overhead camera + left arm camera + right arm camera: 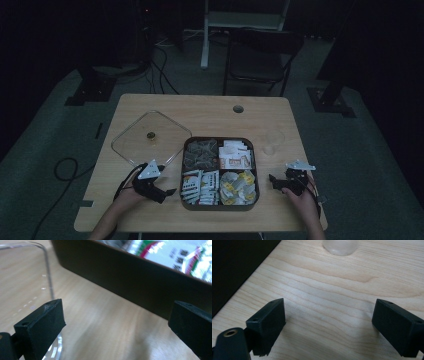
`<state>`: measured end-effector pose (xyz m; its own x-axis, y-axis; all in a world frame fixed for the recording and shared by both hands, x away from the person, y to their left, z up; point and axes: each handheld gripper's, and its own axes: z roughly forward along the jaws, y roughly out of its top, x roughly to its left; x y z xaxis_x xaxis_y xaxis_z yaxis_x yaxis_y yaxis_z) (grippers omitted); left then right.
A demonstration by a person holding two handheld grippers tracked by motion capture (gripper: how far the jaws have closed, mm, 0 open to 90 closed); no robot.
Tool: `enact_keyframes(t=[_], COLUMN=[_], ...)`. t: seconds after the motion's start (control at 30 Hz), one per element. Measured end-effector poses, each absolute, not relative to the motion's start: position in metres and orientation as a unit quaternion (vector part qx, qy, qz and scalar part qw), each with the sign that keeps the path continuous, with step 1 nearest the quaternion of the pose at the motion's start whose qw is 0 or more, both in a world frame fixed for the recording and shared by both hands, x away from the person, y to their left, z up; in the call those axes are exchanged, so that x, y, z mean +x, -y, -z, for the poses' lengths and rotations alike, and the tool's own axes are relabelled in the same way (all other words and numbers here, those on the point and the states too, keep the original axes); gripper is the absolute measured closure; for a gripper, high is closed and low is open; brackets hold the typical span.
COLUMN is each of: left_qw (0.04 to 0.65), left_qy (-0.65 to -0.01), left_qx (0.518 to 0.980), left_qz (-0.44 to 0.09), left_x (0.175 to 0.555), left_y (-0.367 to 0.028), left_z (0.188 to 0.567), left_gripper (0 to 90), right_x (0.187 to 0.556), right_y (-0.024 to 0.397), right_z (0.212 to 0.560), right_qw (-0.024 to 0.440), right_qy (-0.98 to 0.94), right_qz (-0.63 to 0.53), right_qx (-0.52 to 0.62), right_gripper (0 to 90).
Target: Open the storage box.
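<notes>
The dark brown, square, four-compartment tray [220, 141] of packets sits in the middle of the pale wooden surface [210, 110] in the high view, and we see the left gripper [167, 191] just beside its left wall and the right gripper [274, 178] a little off its right wall, each held in a hand. A clear square plastic lid [150, 136] with a small knob lies flat on the surface at the tray's upper left, its near corner close to the left gripper. A clear round cup [272, 141] stands to the tray's right

In the left gripper view we find the jaws wide apart with nothing between them, bare wood below, the tray's dark wall [130, 280] running across just ahead and blurred packets [172, 255] above its rim; the lid's clear edge [48, 275] shows at the left

In the right gripper view we see the jaws also spread apart and empty over the wood grain, the tray's dark side [234, 267] at the left and the cup's base [340, 246] ahead at the top
</notes>
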<state>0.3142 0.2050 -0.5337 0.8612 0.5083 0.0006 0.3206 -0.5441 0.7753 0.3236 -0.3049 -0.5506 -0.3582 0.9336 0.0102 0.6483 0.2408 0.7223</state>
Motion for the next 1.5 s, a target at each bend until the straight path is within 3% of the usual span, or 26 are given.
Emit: enact_keyframes(t=[0.67, 1.5], left_qw=[0.366, 0.353], left_qy=[-0.198, -0.211], left_qx=[0.906, 0.907], left_qz=[-0.07, -0.09], left_x=[0.296, 0.292], left_y=[-0.195, -0.189], left_z=[0.546, 0.547], left_gripper=[1.2, 1.3], right_x=[0.324, 0.325], right_y=[0.305, 0.304], right_z=[0.551, 0.55], right_qw=[0.205, 0.197], right_qy=[-0.78, -0.789], right_qz=[-0.336, -0.34], right_qx=[0.487, 0.473], right_gripper=[10.9, 10.8])
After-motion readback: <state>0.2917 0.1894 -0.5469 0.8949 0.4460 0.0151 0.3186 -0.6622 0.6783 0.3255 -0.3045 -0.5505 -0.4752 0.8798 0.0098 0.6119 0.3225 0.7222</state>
